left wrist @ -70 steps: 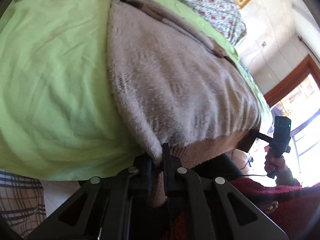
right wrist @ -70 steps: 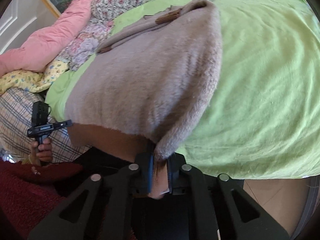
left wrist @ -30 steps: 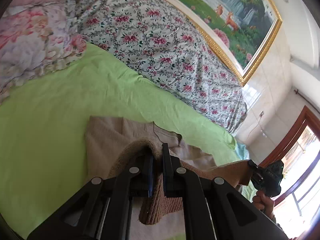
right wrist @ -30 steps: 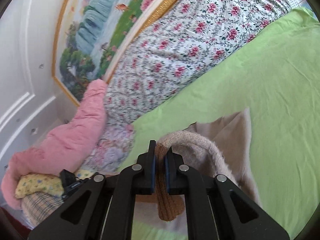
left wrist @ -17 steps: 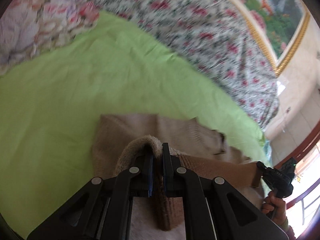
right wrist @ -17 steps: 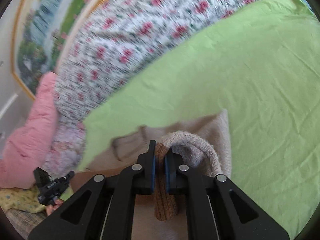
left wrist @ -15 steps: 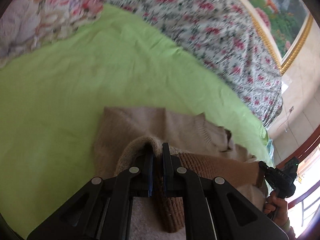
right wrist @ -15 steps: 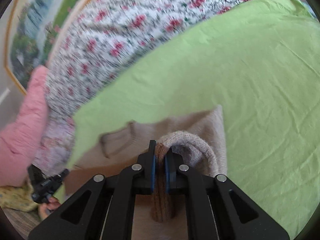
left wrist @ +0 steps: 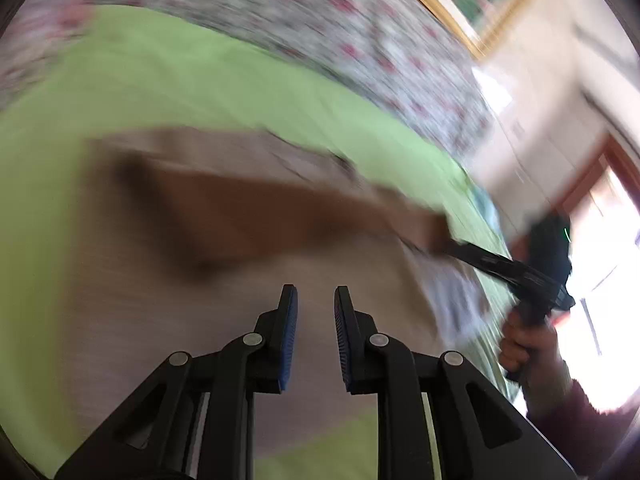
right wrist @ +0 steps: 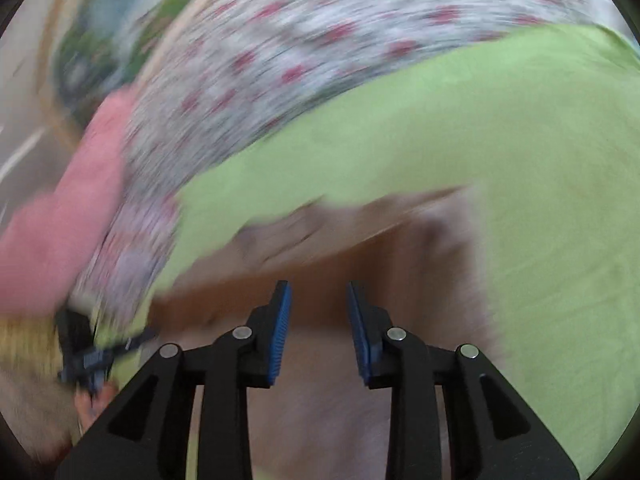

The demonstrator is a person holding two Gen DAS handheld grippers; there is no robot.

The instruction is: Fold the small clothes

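From the left wrist, the left gripper point(left wrist: 316, 300) has its fingers point(left wrist: 289, 320) parted by a narrow gap; they have just been opening, and nothing sits between the blue ribbed pads now. The beige garment point(left wrist: 240, 280) lies directly ahead of and below them on the green bedsheet point(left wrist: 180, 76), its long axis running across the view toward the right gripper point(left wrist: 460, 246), which is seen at the garment's far end, held in a hand point(left wrist: 524, 344). A darker brown band point(left wrist: 260, 216) crosses the cloth; blur hides whether it is ribbing or shadow. The fabric looks soft, fuzzy and limp. From the right wrist, the right gripper point(right wrist: 318, 300) mirrors this: fingers point(right wrist: 280, 320) a little wider apart, also just opened, empty, with the garment point(right wrist: 328, 380) spread just beyond and under them. Its long side runs leftward to where the left gripper point(right wrist: 96, 354) shows as a dark smear. A floral quilt point(right wrist: 320, 40) and pink bedding point(right wrist: 80, 184) lie beyond. Each hand sits at its own end, so either edge is equally near for the next fold.
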